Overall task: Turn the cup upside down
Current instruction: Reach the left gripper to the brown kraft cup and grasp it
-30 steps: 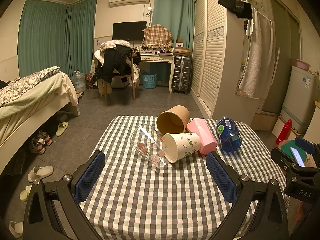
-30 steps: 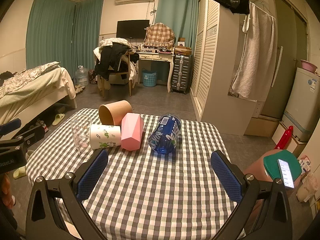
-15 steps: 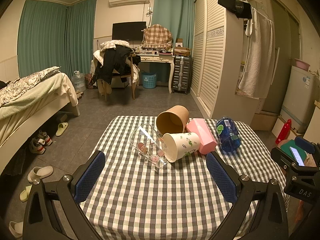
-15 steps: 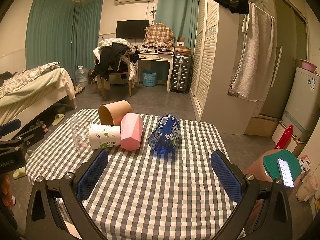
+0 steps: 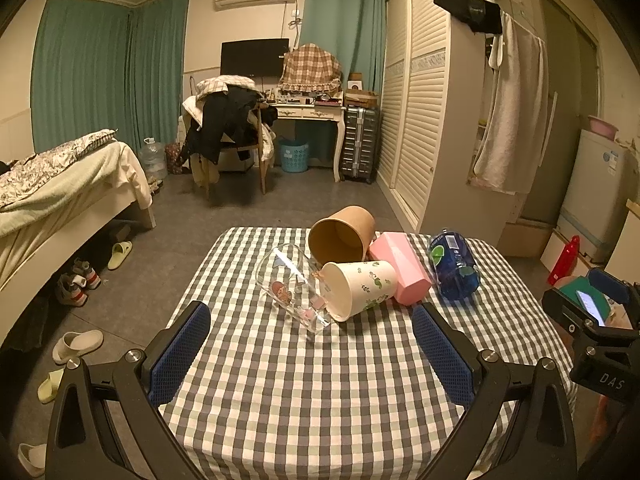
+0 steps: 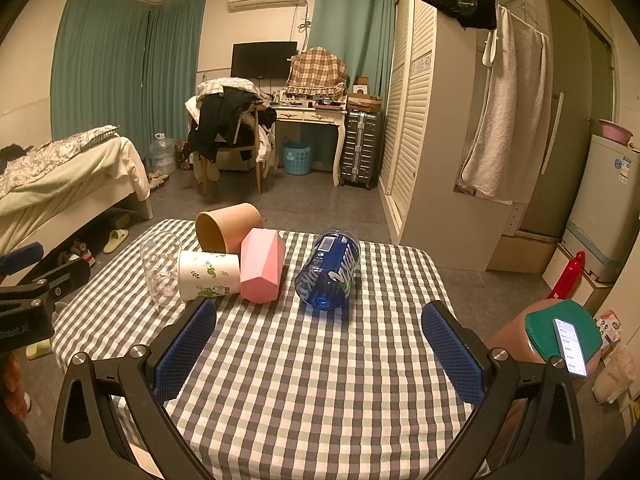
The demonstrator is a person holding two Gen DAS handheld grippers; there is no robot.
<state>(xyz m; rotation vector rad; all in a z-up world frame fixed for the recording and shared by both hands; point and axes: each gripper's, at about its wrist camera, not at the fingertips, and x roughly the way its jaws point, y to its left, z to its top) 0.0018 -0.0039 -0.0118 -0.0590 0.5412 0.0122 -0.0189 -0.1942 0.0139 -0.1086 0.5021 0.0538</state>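
Several cups lie on their sides in a row at the far part of the checked table [image 5: 320,380]: a clear glass [image 5: 290,286] [image 6: 160,266], a white paper cup with green leaves [image 5: 358,288] [image 6: 208,276], a brown paper cup [image 5: 342,234] [image 6: 228,226], a pink faceted cup [image 5: 400,266] [image 6: 262,266] and a blue transparent cup [image 5: 454,266] [image 6: 330,270]. My left gripper [image 5: 312,354] is open and empty, near the table's front, in line with the glass and white cup. My right gripper [image 6: 318,354] is open and empty, in front of the blue cup.
A stool with a green lid and a phone [image 6: 564,336] stands right of the table. A bed [image 5: 60,184] is at the left with slippers on the floor. A wardrobe [image 6: 432,120] and a red bottle [image 6: 568,274] are at the right.
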